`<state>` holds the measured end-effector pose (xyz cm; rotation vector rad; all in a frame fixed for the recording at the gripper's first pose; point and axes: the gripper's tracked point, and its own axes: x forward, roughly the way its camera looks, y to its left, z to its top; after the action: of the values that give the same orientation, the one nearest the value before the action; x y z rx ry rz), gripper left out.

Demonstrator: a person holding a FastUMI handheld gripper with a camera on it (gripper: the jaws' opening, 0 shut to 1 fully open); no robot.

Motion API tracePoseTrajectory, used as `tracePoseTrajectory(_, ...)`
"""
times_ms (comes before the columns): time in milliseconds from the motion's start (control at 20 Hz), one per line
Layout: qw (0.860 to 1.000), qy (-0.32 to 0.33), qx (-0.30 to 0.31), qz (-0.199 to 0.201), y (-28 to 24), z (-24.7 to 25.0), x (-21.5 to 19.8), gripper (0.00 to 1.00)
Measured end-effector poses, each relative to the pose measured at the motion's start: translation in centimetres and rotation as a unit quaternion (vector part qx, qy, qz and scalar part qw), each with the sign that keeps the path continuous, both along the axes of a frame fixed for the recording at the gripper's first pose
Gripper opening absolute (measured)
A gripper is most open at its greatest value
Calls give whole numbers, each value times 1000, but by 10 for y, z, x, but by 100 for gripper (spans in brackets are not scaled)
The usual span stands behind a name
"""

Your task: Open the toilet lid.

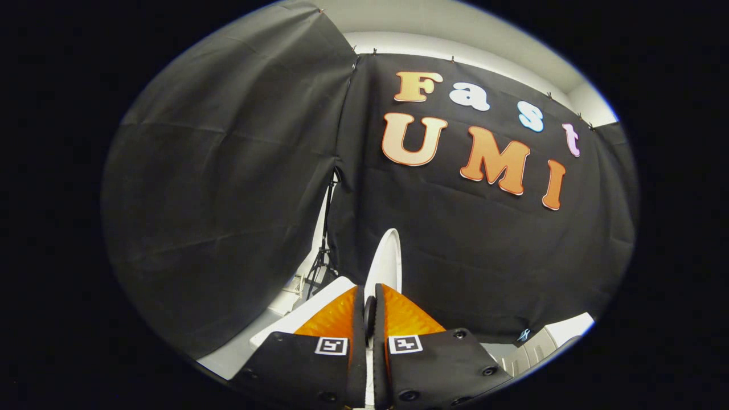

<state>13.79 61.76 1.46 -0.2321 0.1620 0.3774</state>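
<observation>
Between the two fingers [369, 296] of the gripper [369, 291], a white toilet lid [387, 259] seen edge-on, standing nearly upright and rising past the fingertips against the black cloth wall [484, 245]. Fingers drawn close together with just a narrow slot left, clamped on the lid's thin edge from left and right; small dark round pad [369, 312] visible in the slot at the point of contact. Square black-and-white markers [331, 345] on the gripper body behind each finger, one per side.

Just left of the fingers and below the lid, a flat white slab, probably the toilet's tank top or rim [319, 307]; hard to say which. Farther left, behind that slab, a thin black tripod stand [323, 250] in the gap where two cloth panels meet, with a strip of white wall behind it. Second black cloth panel [228, 188] hanging on the left, creased, pinned along its top edge.

Near right, low beside the gripper body, a white ribbed part [541, 344], too cut off to name. Above the cloth, white ceiling and wall [455, 34].
</observation>
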Motion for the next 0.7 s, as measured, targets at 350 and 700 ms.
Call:
tracePoseTrajectory(350,999,-9,43,25,-7,13,-9,62)
tracePoseTrajectory(700,993,-12,110,38,-40,50,-12,98)
